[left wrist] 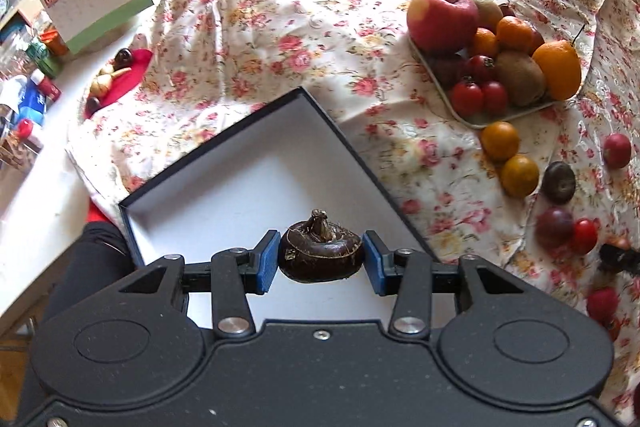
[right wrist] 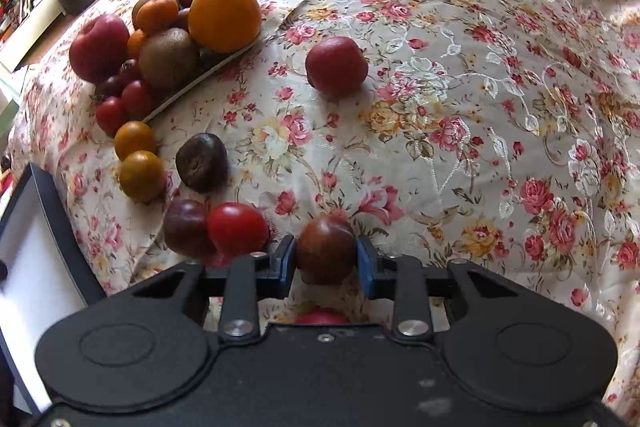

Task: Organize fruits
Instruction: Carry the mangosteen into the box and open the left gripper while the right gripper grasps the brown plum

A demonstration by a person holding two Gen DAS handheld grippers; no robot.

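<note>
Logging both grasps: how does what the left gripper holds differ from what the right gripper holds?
The left gripper holds a water chestnut: squat, flattened, dark brown, with a dried sprout on top. The right gripper holds a plum: round, smooth, reddish-brown, no sprout. The water chestnut hangs over the open white-lined box; the plum is over the floral tablecloth. Both are small, dark, and clamped between blue pads.

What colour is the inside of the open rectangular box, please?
White inside the dark-rimmed open rectangular box, clearest in the left wrist view.
</note>
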